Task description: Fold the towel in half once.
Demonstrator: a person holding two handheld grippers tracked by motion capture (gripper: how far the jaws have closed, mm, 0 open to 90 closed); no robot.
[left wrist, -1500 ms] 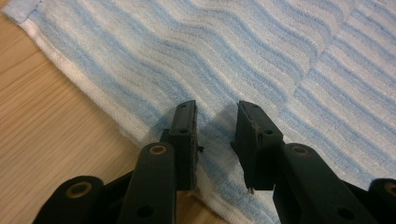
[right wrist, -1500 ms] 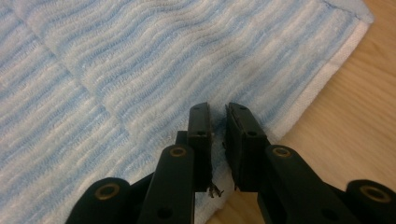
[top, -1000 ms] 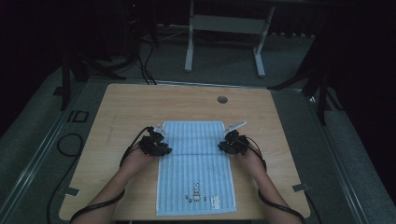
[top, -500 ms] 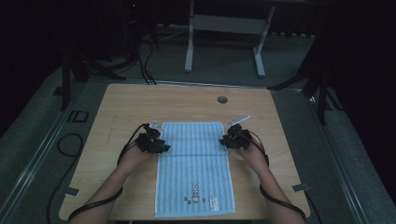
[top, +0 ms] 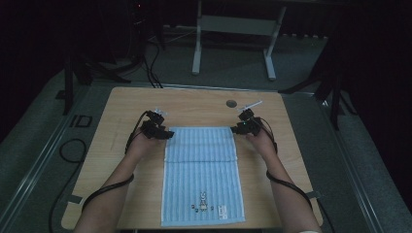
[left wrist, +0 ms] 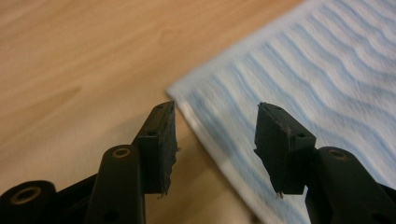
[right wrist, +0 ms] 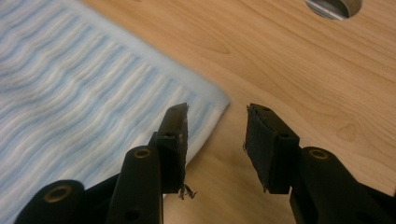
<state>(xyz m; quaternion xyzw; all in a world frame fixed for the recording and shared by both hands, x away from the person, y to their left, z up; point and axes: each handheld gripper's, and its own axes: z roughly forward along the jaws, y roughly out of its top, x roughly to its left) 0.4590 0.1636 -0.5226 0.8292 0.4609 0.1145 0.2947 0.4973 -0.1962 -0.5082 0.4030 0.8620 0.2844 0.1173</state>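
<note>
High view: blue striped towel [top: 201, 172] flat on table [top: 121, 104], long way toward the person, far edge folded over into a doubled band; left gripper [top: 162, 132] at the far left corner, right gripper [top: 240, 127] at the far right corner, hole [top: 231, 103] in the tabletop just beyond. Left gripper view: jaws about half apart, just been opening, pads bare, towel corner [left wrist: 187, 93] lying under and ahead of the gap, not pinched. Right gripper view: same story, jaws roughly half spread and just been opening, nothing gripped, corner [right wrist: 217, 100] just ahead of the left pad, bare wood under the right one. Step in hand, by the look of it: letting go of the two far corners after laying the fold, then clearing away. To do it well: open fully before lifting, so no pad snags the hem and drags the fold askew; lift both grippers straight up together, not sideways across the cloth; check the doubled edge stays square with the side hems; for a next fold, take the corners evenly, one pad under and one over, both layers caught, and carry both hands at the same pace.
</note>
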